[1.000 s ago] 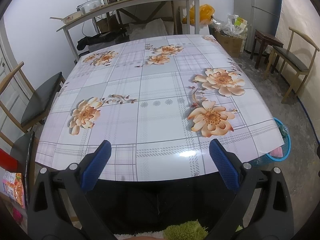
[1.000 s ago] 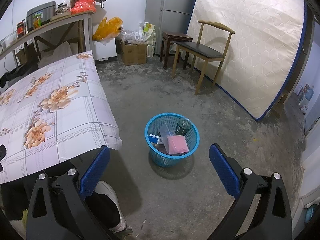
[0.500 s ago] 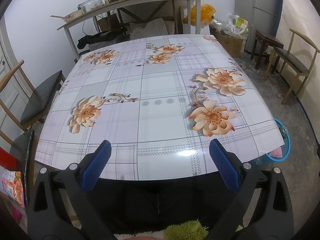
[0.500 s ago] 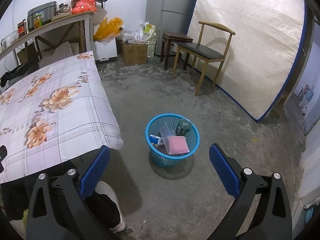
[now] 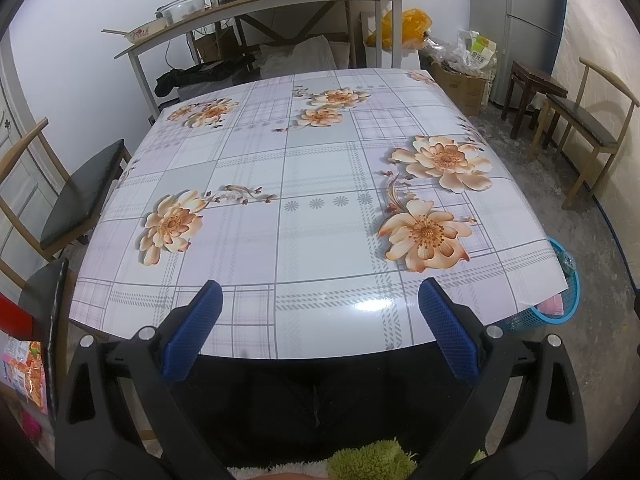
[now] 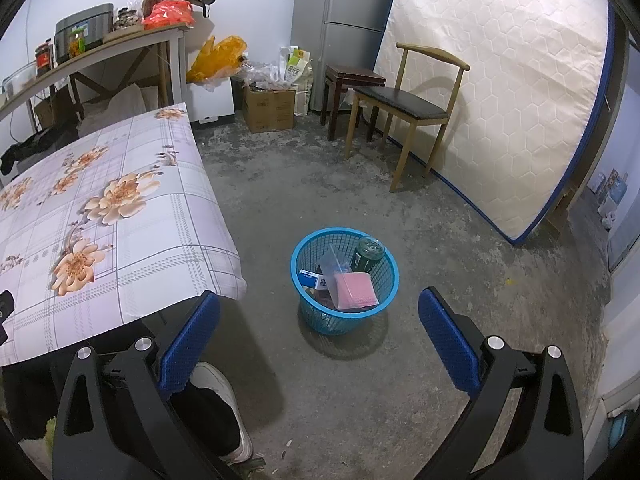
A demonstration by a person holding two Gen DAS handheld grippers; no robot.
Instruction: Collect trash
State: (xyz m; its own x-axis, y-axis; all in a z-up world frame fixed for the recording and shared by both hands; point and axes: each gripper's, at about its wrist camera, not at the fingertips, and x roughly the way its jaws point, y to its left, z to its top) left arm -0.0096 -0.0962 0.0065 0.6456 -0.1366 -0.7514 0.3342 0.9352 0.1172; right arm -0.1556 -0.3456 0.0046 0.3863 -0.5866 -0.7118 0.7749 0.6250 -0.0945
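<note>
A blue mesh trash basket (image 6: 310, 250) stands on the concrete floor by the table's corner. Inside it lie a pink packet (image 6: 356, 290), a clear plastic bag (image 6: 334, 262), a small blue and white box (image 6: 310, 278) and a dark green bottle (image 6: 367, 258). My right gripper (image 6: 319, 336) hangs open just above and in front of the basket, holding nothing. My left gripper (image 5: 319, 330) is open over the near edge of the table with the flowered cloth (image 5: 312, 216), with nothing between its pads. The basket (image 5: 562, 312) shows partly past the table's right corner.
A wooden chair (image 6: 404, 108) and a dark stool (image 6: 352, 92) stand by the mattress (image 6: 500, 100) leaning on the right wall. Another chair (image 5: 80, 200) sits left of the table. A shelf (image 5: 260, 8) with jars is at the back. The person's legs and white shoe (image 6: 220, 396) are below.
</note>
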